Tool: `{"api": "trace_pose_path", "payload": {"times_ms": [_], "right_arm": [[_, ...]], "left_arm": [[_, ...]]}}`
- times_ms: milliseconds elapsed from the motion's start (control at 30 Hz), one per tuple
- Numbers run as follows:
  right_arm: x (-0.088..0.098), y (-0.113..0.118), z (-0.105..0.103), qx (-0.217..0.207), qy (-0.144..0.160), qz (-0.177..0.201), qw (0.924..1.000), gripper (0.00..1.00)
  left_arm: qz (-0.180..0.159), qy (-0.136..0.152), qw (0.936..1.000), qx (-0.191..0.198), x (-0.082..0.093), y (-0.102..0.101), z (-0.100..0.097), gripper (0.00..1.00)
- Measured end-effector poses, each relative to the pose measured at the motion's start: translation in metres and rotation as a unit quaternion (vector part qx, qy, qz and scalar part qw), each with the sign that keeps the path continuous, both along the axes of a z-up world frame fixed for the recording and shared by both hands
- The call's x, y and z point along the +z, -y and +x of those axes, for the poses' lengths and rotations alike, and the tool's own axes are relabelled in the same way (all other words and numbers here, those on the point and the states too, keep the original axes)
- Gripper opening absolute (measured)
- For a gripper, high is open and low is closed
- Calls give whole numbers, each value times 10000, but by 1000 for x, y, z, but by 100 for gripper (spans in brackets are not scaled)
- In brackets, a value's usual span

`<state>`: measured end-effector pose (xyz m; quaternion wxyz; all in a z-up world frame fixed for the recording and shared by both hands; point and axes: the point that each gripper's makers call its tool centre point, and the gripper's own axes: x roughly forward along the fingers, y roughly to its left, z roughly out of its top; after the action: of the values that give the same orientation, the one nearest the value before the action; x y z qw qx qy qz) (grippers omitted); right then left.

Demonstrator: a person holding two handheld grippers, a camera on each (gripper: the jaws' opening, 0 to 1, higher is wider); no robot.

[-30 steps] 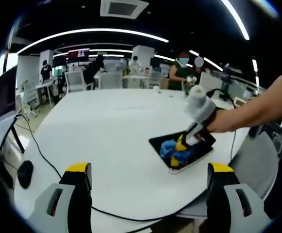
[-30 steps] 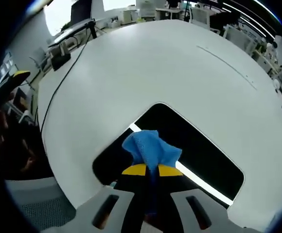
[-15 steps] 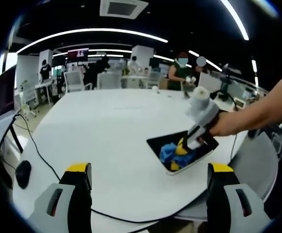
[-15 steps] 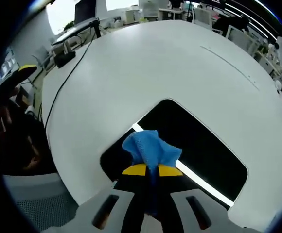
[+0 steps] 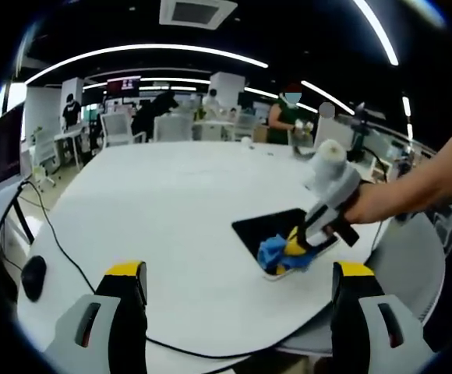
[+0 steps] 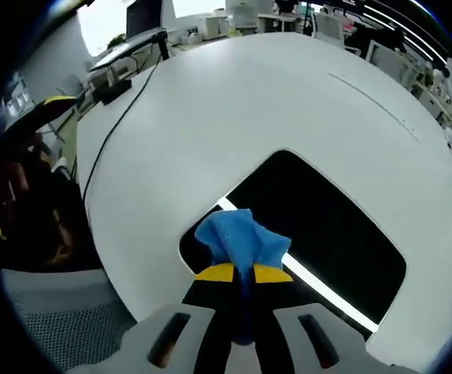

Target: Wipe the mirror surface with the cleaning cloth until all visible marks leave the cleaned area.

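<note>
Left gripper (image 5: 240,312): two pale grey jaws, each capped in yellow with a dark slot down its face. Right gripper (image 6: 240,273): same grey body, yellow tips, black inner pads, white cylindrical handle; the forearm behind it is bare.

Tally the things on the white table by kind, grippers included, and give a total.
Mirror: 1
Blue cloth: 1
Black cable: 1
Black mouse: 1
Grippers: 2, left with jaws apart, right with jaws shut on the cloth
Total: 6
</note>
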<state>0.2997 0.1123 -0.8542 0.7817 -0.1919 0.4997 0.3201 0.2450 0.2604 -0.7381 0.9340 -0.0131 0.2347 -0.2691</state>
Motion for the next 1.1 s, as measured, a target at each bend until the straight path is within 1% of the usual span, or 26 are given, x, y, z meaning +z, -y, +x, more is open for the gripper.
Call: {"api": "trace_pose_path", "payload": {"times_ms": [100, 267, 600, 700, 933, 1100], "right_arm": [[0, 0, -2, -26, 8, 27, 10000, 1], [-2, -1, -7, -16, -61, 45, 10000, 1], [2, -3, -12, 66, -53, 75, 9999, 1], [2, -4, -15, 75, -103, 86, 9999, 1], [2, -3, -14, 96, -95, 89, 9999, 1], [2, -3, -14, 189, -63, 73, 9998, 1]], "left_arm": [[-3, -1, 10000, -11, 0, 1, 1, 99], [6, -2, 10000, -50, 0, 3, 2, 99], [41, 0, 10000, -69, -1, 1, 2, 99], [44, -3, 10000, -68, -1, 1, 3, 99], [57, 15, 9999, -87, 0, 2, 5, 99], [85, 9, 9999, -107, 0, 2, 5, 99]]}}
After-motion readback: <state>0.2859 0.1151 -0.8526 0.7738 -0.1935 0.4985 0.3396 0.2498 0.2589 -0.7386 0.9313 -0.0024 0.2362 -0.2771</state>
